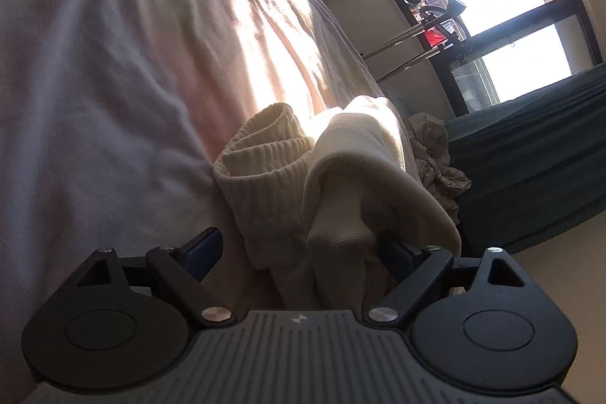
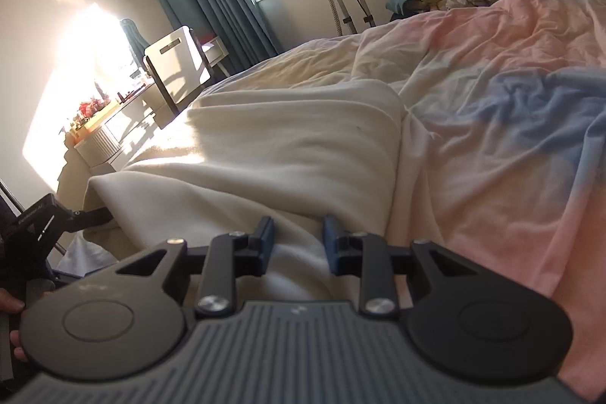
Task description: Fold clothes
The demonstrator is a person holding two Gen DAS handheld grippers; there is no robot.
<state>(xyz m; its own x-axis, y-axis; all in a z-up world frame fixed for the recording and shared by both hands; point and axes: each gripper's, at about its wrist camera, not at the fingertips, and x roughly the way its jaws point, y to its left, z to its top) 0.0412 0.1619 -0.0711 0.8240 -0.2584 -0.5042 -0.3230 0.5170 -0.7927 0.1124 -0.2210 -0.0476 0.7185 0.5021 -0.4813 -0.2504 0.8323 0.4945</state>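
**A:** Where is the garment right now?

**B:** It's a cream sweater [image 2: 288, 146], lying across the bed [image 2: 511, 154] on the pink and blue sheet, reaching toward the bed's edge on the window side. From the right wrist view it looks partly doubled over, with a fold line running along its far side.

**A:** And the left gripper [image 1: 299, 248]?

**B:** Its jaws stand wide, with bunched cream fabric and a ribbed cuff [image 1: 261, 161] sitting between them. One finger presses against the cloth, the other stands clear of it, so I'd call it spread apart and not pinching anything. In the right wrist view the left gripper [image 2: 91, 216] shows at the sweater's near corner by the bed's edge.

**A:** The right gripper [image 2: 297, 245]?

**B:** Its jaws are parted a little, with a ridge of the sweater's body rising into the gap. The fingers [image 2: 265, 241] sit on either side of the cloth, but I see no squeeze on it, so it's not closed on the fabric.

**A:** So which step is this?

**B:** My guess is mid-fold: the sleeve is being gathered onto the body, and both grippers are placed to take hold.

**A:** What does the next move need?

**B:** Probably both closing firmly on the thick knit, then lifting together so the cuff end doesn't slip out, and carrying the fabric evenly across the bed to keep the fold square.
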